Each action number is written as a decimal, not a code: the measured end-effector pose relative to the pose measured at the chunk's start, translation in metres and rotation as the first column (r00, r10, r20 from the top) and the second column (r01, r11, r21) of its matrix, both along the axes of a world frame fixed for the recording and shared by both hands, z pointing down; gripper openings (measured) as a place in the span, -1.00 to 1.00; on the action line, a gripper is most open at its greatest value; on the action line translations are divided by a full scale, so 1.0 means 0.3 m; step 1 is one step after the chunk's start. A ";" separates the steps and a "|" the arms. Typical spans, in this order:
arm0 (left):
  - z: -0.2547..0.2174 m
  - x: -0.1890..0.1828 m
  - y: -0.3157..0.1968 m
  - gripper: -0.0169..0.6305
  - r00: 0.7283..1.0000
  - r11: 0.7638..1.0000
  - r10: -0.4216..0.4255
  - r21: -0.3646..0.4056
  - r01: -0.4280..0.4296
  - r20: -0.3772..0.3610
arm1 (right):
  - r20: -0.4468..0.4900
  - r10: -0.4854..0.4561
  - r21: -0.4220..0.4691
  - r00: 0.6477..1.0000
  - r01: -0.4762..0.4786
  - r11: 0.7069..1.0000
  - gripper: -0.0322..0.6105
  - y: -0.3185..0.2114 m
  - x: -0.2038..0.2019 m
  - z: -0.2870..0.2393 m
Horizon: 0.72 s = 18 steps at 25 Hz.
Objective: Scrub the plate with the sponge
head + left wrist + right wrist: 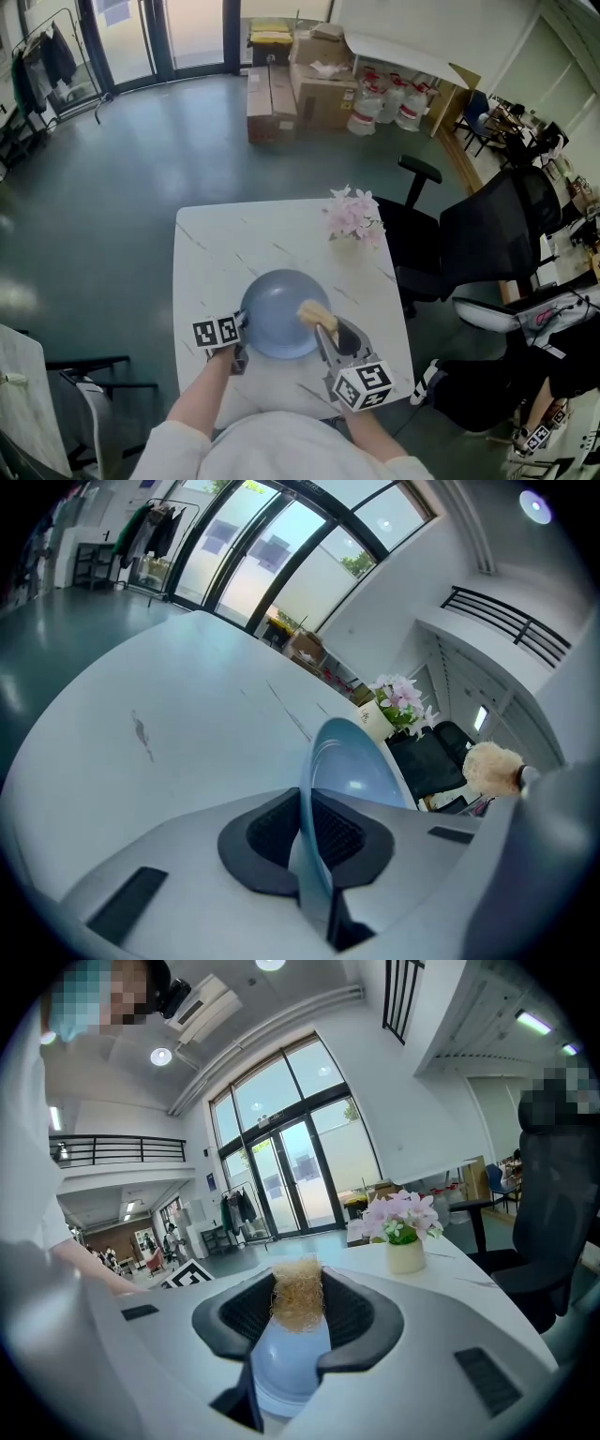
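**A:** How far along are you with that scrubbing?

**B:** I'd say right at the start. My left gripper has its fingers clenched on the near-left rim of the blue plate, so the plate is steadied. It sits at the front of the white desk, just before me.

**A:** And the sponge?

**B:** The fingers of my right gripper are grasping it. The yellow, fibrous sponge sticks out past the tips. From the head view it lies over the plate's right side, at or just above the surface. I can't say for sure that it presses down.

**A:** So what's done?

**B:** Both holds, as I judge it: the plate is pinned and the sponge is in hand and brought to the plate. The rubbing itself is what's left.

**A:** Any sign that part of the plate is already cleaned?

**B:** None I can read. The bowl of the plate looks plain and even, with no foam, smear or dirt showing. The potted flowers stand well apart at the desk's far corner, out of my way
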<state>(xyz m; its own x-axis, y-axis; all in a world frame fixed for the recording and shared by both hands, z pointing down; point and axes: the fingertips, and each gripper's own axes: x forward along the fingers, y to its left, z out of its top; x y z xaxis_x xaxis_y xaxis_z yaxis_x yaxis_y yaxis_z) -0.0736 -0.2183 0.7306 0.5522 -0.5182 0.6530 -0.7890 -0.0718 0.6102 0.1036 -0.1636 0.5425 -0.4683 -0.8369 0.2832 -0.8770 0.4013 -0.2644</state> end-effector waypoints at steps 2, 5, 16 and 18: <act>-0.021 -0.001 0.003 -0.82 1.000 1.000 0.001 0.012 -0.001 -0.007 | 0.001 -0.006 0.003 1.000 0.006 1.000 -0.45 0.002 -0.008 -0.007; -0.056 0.003 0.003 -0.81 1.000 0.999 0.003 0.034 -0.003 -0.021 | 0.000 -0.014 0.011 1.000 0.014 1.000 -0.45 0.002 -0.015 -0.019; -0.272 -0.017 0.000 -0.81 0.990 0.981 -0.048 0.179 0.072 -0.135 | 0.004 -0.039 0.078 0.999 0.038 0.996 -0.45 -0.005 -0.032 -0.105; -0.327 -0.022 0.002 -0.81 0.987 0.973 -0.048 0.217 0.081 -0.151 | 0.003 -0.047 0.090 0.999 0.046 0.995 -0.45 -0.007 -0.041 -0.122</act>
